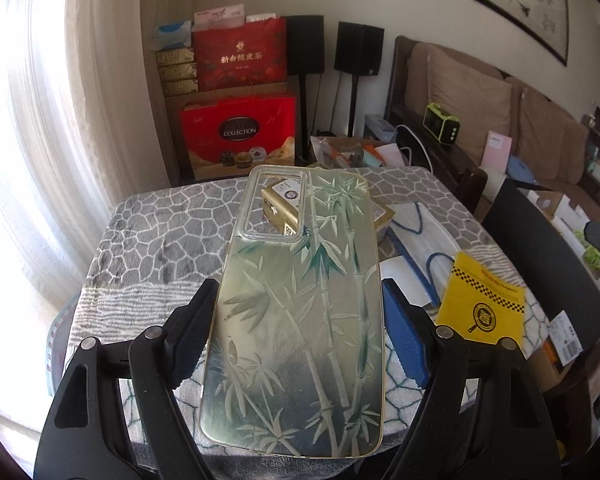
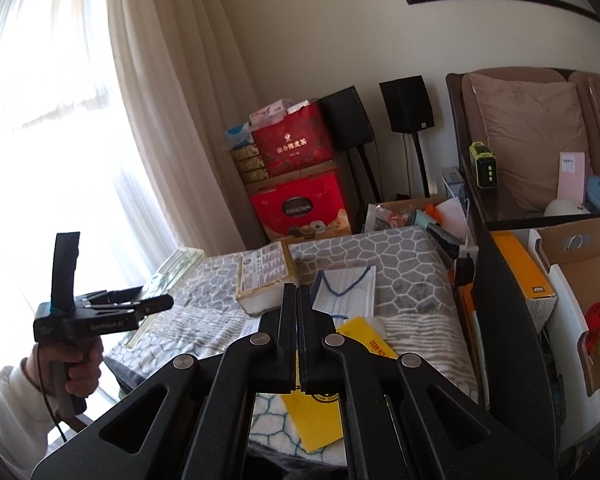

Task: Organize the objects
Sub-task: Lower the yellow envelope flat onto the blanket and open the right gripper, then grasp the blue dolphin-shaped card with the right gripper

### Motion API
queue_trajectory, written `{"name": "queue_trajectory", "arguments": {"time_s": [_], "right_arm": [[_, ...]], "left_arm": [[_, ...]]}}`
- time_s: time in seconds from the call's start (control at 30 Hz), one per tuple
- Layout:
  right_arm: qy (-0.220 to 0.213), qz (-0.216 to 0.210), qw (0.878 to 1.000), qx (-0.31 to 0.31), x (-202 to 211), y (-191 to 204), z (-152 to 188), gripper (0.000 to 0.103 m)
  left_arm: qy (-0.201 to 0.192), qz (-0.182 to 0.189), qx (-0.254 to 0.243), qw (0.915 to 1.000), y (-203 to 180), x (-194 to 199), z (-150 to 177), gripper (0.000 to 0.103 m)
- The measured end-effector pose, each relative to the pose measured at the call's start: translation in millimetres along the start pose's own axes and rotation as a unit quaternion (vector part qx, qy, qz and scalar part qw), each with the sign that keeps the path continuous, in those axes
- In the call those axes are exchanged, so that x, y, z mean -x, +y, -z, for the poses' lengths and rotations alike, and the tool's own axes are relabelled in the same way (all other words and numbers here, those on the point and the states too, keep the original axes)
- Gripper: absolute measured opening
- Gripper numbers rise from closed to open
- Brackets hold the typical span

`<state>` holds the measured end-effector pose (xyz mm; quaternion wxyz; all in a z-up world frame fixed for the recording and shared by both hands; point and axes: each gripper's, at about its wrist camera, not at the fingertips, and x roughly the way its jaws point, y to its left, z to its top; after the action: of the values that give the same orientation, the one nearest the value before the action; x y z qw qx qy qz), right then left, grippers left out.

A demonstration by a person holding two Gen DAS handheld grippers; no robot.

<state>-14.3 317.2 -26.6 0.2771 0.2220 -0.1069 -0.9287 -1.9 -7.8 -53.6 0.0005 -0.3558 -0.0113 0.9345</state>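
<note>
Daylight pours through sheer white curtains (image 2: 60, 128) on the left, with a heavier cream drape (image 2: 188, 112) beside them. The plain pale wall (image 2: 320, 32) carries a dark-framed ink painting (image 1: 496, 0). In the corner stand stacked red gift boxes (image 1: 240, 100) and two black speakers on stands (image 1: 358, 50). A dark wooden sofa with tan cushions (image 1: 472, 96) runs along the right wall. A grey stone-patterned cloth (image 1: 172, 220) covers the table.

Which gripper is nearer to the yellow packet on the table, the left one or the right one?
Right. The right gripper, shut and empty, is directly above the yellow packet. The left gripper holds the bamboo phone case off to the packet's left.
</note>
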Motion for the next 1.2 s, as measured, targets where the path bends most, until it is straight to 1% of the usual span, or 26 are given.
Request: {"name": "queue_trajectory", "arguments": {"time_s": [0.13,0.2,0.23,0.3,0.37,0.4,0.43,0.5,0.53,0.57,0.6,0.63,0.7,0.73,0.77,0.83,0.9,0.97,1.07,1.2], "right_arm": [[-0.003,0.001,1.0,-0.009,4,-6,-1,0.0],[0.007,-0.002,1.0,-0.016,1,-9,-1,0.0],[0.022,-0.005,1.0,-0.018,-4,-10,1,0.0],[0.07,-0.015,0.997,-0.015,-18,-11,7,0.003],[0.101,-0.009,0.995,-0.022,-31,-15,17,0.005],[0.112,-0.01,0.993,-0.037,-36,-18,21,0.014],[0.127,-0.014,0.99,-0.062,-42,-24,27,0.031],[0.148,-0.014,0.984,-0.101,-50,-32,34,0.048],[0.155,-0.004,0.983,-0.101,-53,-34,36,0.052],[0.158,0.012,0.983,-0.091,-54,-35,37,0.053],[0.16,0.028,0.984,-0.077,-54,-34,37,0.062],[0.162,0.051,0.984,-0.05,-54,-31,39,0.078],[0.171,0.064,0.983,-0.015,-59,-28,41,0.095],[0.177,0.064,0.982,0.003,-62,-28,45,0.1],[0.18,0.065,0.981,0.019,-65,-27,50,0.103],[0.189,0.069,0.979,0.027,-72,-31,58,0.103],[0.209,0.065,0.976,0.018,-79,-38,67,0.103],[0.221,0.071,0.973,0.007,-83,-42,71,0.103],[0.215,0.072,0.974,0.021,-83,-40,74,0.103],[0.217,0.068,0.973,0.044,-88,-29,77,0.103]], "left_arm": [[-0.001,-0.002,0.003,1.0,2,1,1,0.077],[0.004,-0.004,0.008,1.0,4,-2,1,0.077],[0.006,-0.004,0.01,0.9999,5,-3,2,0.077],[0.013,-0.004,0.013,0.9998,6,-6,3,0.077],[0.016,-0.004,0.014,0.9998,6,-7,6,0.077],[0.017,-0.004,0.014,0.9998,7,-8,6,0.077],[0.016,-0.004,0.014,0.9998,7,-8,8,0.077],[0.018,-0.005,0.014,0.9997,8,-9,10,0.077],[0.019,-0.006,0.014,0.9997,8,-9,11,0.077],[0.021,-0.006,0.015,0.9997,9,-11,12,0.077],[0.023,-0.005,0.016,0.9996,10,-12,12,0.077],[0.025,-0.005,0.018,0.9995,11,-14,13,0.077],[0.029,-0.004,0.021,0.9993,13,-17,15,0.077],[0.032,-0.002,0.024,0.9992,14,-18,16,0.077],[0.035,0.001,0.026,0.999,14,-20,17,0.077],[0.036,0.007,0.027,0.999,13,-21,19,0.077],[0.036,0.008,0.022,0.9991,10,-23,21,0.077],[0.04,0.01,0.02,0.999,8,-25,23,0.077],[0.045,0.013,0.023,0.9986,9,-29,24,0.077],[0.049,0.017,0.027,0.9983,9,-32,27,0.077]]}}
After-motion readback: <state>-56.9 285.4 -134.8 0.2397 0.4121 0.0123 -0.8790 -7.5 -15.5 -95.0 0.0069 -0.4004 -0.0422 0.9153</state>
